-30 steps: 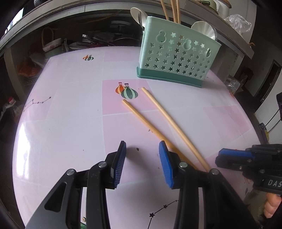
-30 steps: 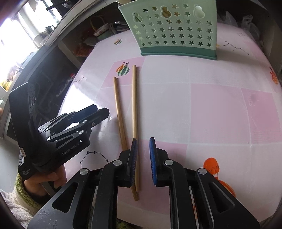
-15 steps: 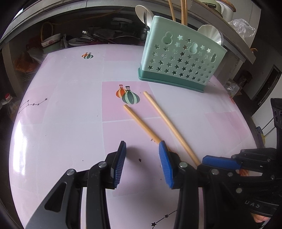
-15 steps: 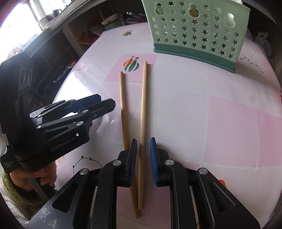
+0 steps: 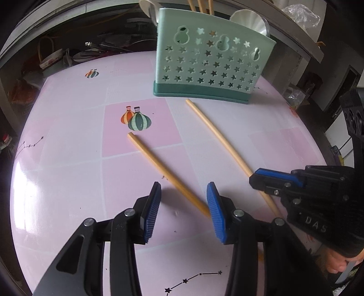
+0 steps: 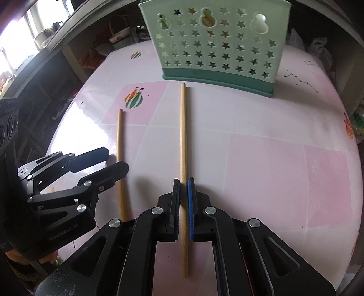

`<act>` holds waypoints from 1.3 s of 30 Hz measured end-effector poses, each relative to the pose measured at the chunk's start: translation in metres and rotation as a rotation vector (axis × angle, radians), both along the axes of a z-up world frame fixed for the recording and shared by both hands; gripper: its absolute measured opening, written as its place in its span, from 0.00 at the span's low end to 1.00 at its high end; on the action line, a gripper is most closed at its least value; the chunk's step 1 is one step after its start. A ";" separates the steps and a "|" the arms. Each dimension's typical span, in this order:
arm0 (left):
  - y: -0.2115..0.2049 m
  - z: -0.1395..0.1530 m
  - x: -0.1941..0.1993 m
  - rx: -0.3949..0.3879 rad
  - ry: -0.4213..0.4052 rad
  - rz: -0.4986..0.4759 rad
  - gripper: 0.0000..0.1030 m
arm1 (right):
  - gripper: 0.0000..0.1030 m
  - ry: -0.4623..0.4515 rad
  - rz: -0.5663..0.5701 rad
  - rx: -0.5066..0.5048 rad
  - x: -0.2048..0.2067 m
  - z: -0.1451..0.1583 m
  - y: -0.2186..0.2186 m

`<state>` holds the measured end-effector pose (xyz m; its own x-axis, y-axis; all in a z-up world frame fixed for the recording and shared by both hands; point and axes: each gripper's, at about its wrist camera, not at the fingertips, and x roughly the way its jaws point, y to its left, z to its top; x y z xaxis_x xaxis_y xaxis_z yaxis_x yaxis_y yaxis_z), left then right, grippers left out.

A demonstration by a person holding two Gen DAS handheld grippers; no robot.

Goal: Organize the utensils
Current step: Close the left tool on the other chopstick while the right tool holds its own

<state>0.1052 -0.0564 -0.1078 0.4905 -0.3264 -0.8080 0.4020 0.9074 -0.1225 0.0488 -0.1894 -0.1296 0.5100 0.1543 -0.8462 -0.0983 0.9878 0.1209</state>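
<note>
Two wooden chopsticks lie on the pink table. My right gripper (image 6: 183, 182) is shut on the right chopstick (image 6: 182, 127), whose far tip points at the green star-cut utensil basket (image 6: 216, 41). In the left wrist view that chopstick (image 5: 218, 136) runs under the right gripper (image 5: 273, 179). My left gripper (image 5: 183, 193) is open, its jaws on either side of the near end of the left chopstick (image 5: 163, 169). It also shows in the right wrist view (image 6: 120, 145), beside the left gripper (image 6: 113, 164). The basket (image 5: 211, 59) holds chopsticks and spoons.
Shelves with bowls and clutter (image 5: 68, 57) stand behind the round table's far edge. A plastic bag (image 5: 300, 16) lies on the counter at the back right. The table (image 6: 273, 159) has balloon and star prints.
The right gripper has closed on the right chopstick and shifted it away from the other one, toward the basket. The left gripper has moved so the left chopstick's end lies between its jaws.
</note>
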 end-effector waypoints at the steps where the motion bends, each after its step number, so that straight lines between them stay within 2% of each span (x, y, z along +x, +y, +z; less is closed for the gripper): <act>1: -0.006 -0.001 -0.003 0.034 -0.018 -0.014 0.39 | 0.05 0.000 -0.010 0.006 -0.002 0.000 -0.004; 4: -0.019 -0.004 -0.014 0.134 -0.077 -0.069 0.39 | 0.05 0.000 -0.036 0.023 -0.010 0.001 -0.014; 19: 0.020 -0.004 -0.037 0.134 -0.053 -0.134 0.39 | 0.05 0.024 -0.080 0.118 -0.044 -0.003 -0.037; 23: 0.028 -0.004 -0.040 0.129 -0.052 -0.117 0.39 | 0.06 0.030 -0.095 0.147 -0.044 -0.004 -0.040; 27: 0.029 -0.004 -0.037 0.118 -0.050 -0.102 0.39 | 0.13 0.038 -0.101 0.175 -0.039 -0.004 -0.040; 30: 0.032 -0.004 -0.030 0.105 -0.045 -0.081 0.39 | 0.21 0.032 -0.103 0.159 -0.035 -0.002 -0.039; 39: 0.041 -0.003 0.019 0.089 -0.011 0.025 0.39 | 0.21 0.014 -0.077 0.108 -0.003 0.001 -0.032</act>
